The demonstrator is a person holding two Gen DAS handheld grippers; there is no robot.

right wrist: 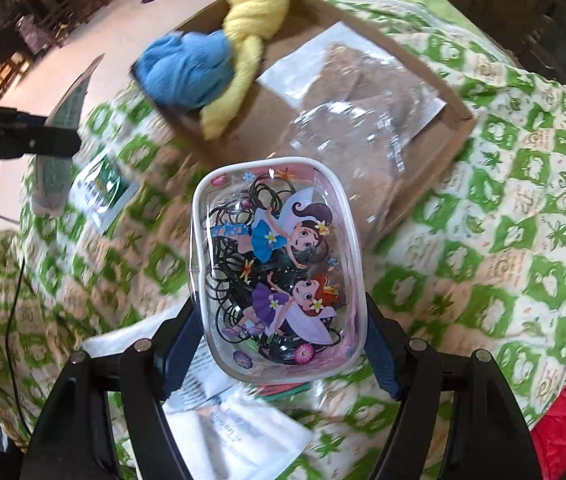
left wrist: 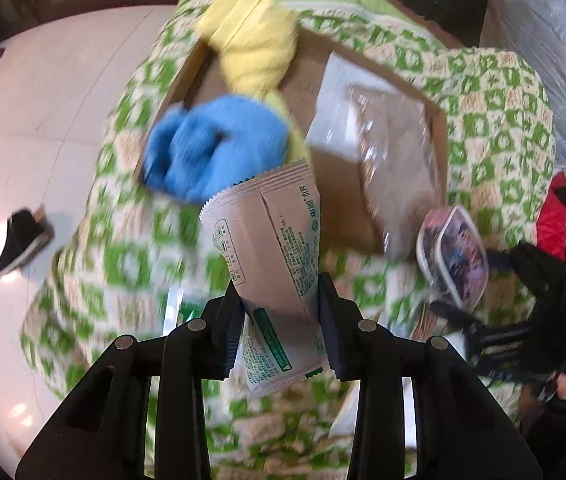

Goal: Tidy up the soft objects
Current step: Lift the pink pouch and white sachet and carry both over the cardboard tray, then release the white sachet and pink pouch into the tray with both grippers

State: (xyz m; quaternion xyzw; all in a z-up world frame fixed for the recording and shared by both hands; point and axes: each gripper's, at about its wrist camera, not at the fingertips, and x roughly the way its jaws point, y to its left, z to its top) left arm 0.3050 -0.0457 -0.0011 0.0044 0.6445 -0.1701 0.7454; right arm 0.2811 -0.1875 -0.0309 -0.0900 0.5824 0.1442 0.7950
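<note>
L gripper (left wrist: 281, 320) clamps beige sachet (left wrist: 269, 256), green print too small to read. R gripper (right wrist: 283, 322) grips fairy-print pouch (right wrist: 277, 268). Cardboard box (right wrist: 461, 120) at 12 o'clock, on bed.

A cardboard box (right wrist: 435, 92) sits on the bed quilt (right wrist: 503, 240). In the box, the rolled cloth (right wrist: 187, 68) lies at the left, touching the twisted cloth (right wrist: 251, 20) behind it. A clear bag (right wrist: 363, 92) lies in the right part. Paper packets (right wrist: 239, 432) lie on the quilt in front of the box.
</note>
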